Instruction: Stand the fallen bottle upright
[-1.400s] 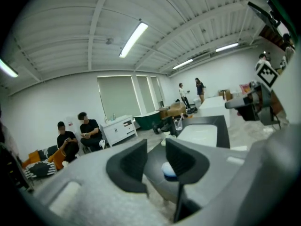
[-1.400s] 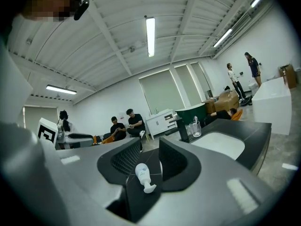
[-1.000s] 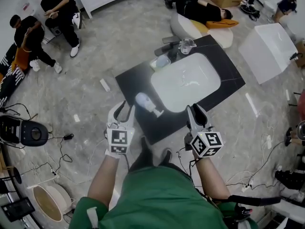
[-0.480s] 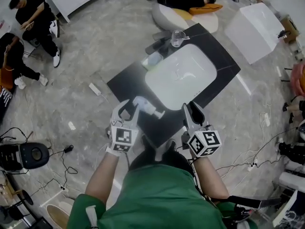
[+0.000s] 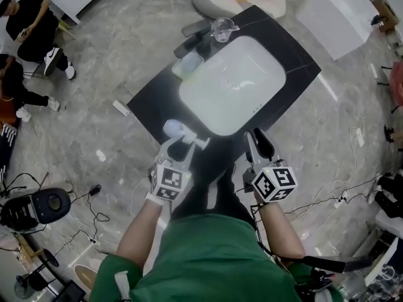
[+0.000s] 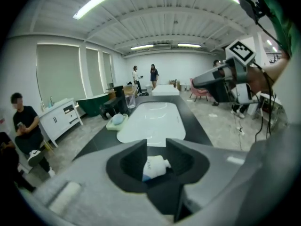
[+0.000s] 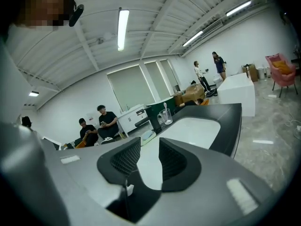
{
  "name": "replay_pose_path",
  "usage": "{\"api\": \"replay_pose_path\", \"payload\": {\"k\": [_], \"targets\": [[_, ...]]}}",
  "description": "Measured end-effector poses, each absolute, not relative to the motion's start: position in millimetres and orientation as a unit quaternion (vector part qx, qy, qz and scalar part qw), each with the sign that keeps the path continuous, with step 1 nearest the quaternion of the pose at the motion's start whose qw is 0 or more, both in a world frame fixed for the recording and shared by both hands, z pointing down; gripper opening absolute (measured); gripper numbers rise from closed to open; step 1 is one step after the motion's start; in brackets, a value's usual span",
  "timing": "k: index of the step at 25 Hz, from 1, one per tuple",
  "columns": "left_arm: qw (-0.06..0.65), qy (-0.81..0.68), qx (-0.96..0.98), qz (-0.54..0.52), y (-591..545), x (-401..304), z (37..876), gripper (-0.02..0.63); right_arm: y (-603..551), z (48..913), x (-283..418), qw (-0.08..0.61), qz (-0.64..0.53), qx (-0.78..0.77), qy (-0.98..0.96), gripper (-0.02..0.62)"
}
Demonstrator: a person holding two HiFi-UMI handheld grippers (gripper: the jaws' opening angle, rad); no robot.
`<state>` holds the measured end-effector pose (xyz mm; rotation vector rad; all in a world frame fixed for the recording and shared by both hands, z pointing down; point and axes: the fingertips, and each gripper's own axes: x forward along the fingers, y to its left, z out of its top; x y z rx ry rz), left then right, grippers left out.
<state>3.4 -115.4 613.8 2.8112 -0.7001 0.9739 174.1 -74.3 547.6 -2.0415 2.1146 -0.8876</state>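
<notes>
**Colours at my counter**

My bottle (image 6: 154, 167) was white with a blue end. The counter (image 5: 151, 99) was black and the basin (image 5: 230, 83) white. My left gripper (image 5: 179, 145) and right gripper (image 5: 255, 136) were grey, with black pads and black-and-white square markers. My shirt (image 5: 208, 257) was green. The floor (image 5: 113, 43) was marbled grey.

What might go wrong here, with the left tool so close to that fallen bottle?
1. The bottle lies on its side near the edge of the counter; a nudge from the open left tool might roll it off.
2. Its body looks round and smooth, so it may slip when the jaws close.
3. The sink is right beside it; tipped up badly, the bottle could topple in.
</notes>
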Motion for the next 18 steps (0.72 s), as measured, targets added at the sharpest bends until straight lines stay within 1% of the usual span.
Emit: {"api": "replay_pose_path", "payload": {"k": [6,13,18], "targets": [[0.082,-0.224,0.912,0.334,-96.3,22.7,655.6,0.12,-80.6,576.9,196.0,0.01,-0.301,-0.655,0.693,0.106],[0.112,-0.211,0.906,0.351,-81.8,30.7,693.5,0.115,-83.9,601.3,206.4,0.009,-0.304,-0.666,0.681,0.106],[0.124,-0.198,0.905,0.357,-75.6,37.7,707.2,0.084,-83.2,611.2,210.9,0.003,-0.311,-0.666,0.678,0.106]]}}
